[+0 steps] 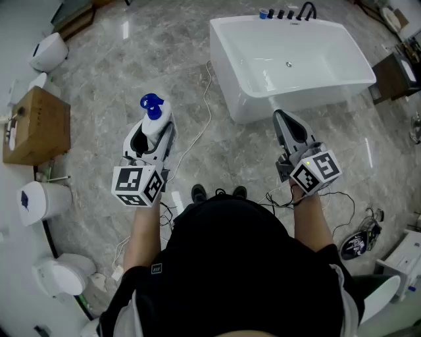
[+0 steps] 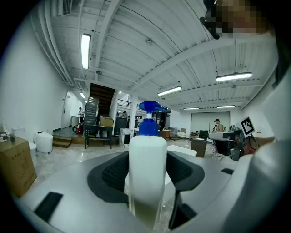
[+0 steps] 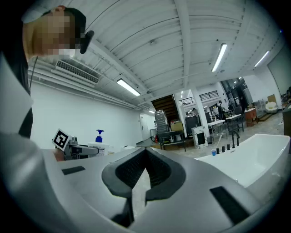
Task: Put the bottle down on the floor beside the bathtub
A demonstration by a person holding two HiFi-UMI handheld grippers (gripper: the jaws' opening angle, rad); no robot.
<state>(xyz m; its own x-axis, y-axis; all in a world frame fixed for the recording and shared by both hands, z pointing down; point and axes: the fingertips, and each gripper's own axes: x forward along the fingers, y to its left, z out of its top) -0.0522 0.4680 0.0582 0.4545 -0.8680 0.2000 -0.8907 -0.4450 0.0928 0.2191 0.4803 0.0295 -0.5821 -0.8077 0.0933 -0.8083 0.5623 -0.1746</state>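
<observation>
A white bottle (image 1: 156,124) with a blue pump top stands upright between the jaws of my left gripper (image 1: 158,128), which is shut on it and holds it well above the grey marble floor. In the left gripper view the bottle (image 2: 148,168) fills the gap between the dark pads, its blue pump on top. The white bathtub (image 1: 237,66) lies ahead to the right, its rim (image 3: 254,150) at the right of the right gripper view. My right gripper (image 1: 288,126) is shut with nothing in it, its tips meeting just in front of the tub's near side. The bottle (image 3: 99,139) shows far left there.
A white cable (image 1: 200,112) runs over the floor between the grippers, left of the tub. A cardboard box (image 1: 39,125), toilets (image 1: 49,51) and a white bin (image 1: 43,201) line the left wall. A dark cabinet (image 1: 395,76) stands right of the tub. Black taps (image 1: 289,13) sit at its far end.
</observation>
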